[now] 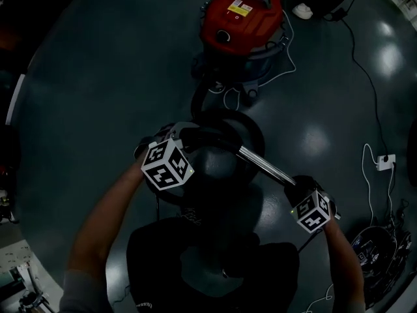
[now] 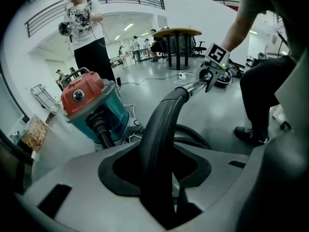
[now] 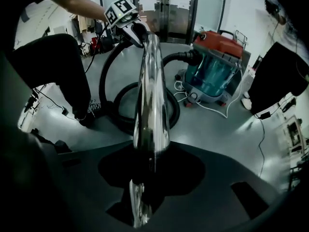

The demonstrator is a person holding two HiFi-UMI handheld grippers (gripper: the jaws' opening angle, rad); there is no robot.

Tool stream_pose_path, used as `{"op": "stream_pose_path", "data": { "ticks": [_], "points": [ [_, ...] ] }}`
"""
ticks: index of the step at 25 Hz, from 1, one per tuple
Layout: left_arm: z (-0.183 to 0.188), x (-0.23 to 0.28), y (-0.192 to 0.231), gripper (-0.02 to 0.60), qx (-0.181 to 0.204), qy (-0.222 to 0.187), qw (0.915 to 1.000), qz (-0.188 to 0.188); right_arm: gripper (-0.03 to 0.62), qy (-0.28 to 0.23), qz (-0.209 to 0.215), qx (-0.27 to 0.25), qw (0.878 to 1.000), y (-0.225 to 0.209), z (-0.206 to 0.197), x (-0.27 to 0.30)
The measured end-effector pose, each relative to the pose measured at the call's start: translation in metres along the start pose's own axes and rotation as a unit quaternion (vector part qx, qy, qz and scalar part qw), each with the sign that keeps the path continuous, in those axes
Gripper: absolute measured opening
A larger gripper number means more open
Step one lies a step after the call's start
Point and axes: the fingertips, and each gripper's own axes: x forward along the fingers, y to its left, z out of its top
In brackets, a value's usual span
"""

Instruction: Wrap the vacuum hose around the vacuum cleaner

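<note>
– Left tongs (image 2: 158, 178) first: what have they got?
– They are clamped on the black curved handle (image 2: 161, 124) at the hose's end, which rises straight out from between the jaws.
– And the right tongs (image 3: 144, 178)?
– Closed on the chrome tube (image 3: 152, 95). It runs away from them to the left tongs, where it joins the curved handle. Both pairs grip one rigid piece, one near each end.
– Where is the vacuum cleaner (image 1: 241, 18)?
– It is ahead of both tongs and well apart from them, standing upright on the floor (image 1: 98, 77). It has a red lid and a teal body. From the left tongs it sits ahead and to the left, and from the right tongs ahead and to the right.
– And the hose (image 1: 197, 98)?
– It is plugged into the cleaner's front and lies in a loose loop on the floor between the cleaner and the tongs. From there it climbs to the curved handle at the left tongs. It is not yet wound round the cleaner.
– Anything else nearby?
– A white cord (image 3: 218, 112) lies on the floor just beside the cleaner's base. A person in a white printed shirt (image 2: 87, 28) stands beyond the cleaner, far from the left tongs.
</note>
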Motion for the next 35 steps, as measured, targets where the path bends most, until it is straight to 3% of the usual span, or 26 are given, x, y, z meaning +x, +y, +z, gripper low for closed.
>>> {"op": "stream_pose_path", "data": {
  "ticks": [4, 10, 14, 17, 21, 24, 29, 35],
  "points": [
    [-0.042, 0.041, 0.008, 0.212, -0.038, 0.002, 0.9987, 0.034, 0.13, -0.017, 0.016, 0.028, 0.999, -0.003, -0.019, 0.054],
    [-0.093, 0.082, 0.0, 0.219, -0.034, 0.026, 0.9985, 0.035, 0.129, -0.002, 0.002, 0.039, 0.999, -0.026, -0.071, 0.11],
    [-0.114, 0.103, -0.007, 0.219, -0.057, 0.041, 0.9969, 0.034, 0.129, 0.007, -0.017, 0.079, 0.997, -0.044, -0.096, 0.117],
    [-0.123, 0.124, -0.024, 0.219, -0.062, 0.059, 0.9961, 0.021, 0.129, 0.021, -0.03, 0.112, 0.993, -0.058, -0.127, 0.126],
    [-0.131, 0.147, -0.066, 0.219, -0.008, 0.106, 0.9941, -0.019, 0.129, 0.003, -0.034, 0.18, 0.983, -0.069, -0.14, 0.135],
    [-0.131, 0.158, -0.089, 0.219, 0.002, 0.123, 0.9912, -0.049, 0.129, 0.001, -0.029, 0.194, 0.981, -0.069, -0.147, 0.142],
    [-0.124, 0.171, -0.089, 0.218, -0.009, 0.134, 0.9897, -0.05, 0.129, -0.006, -0.026, 0.234, 0.972, -0.062, -0.168, 0.148],
    [-0.118, 0.178, -0.084, 0.218, -0.022, 0.133, 0.9897, -0.048, 0.129, -0.022, -0.036, 0.313, 0.949, -0.068, -0.19, 0.154]
  ]
}}
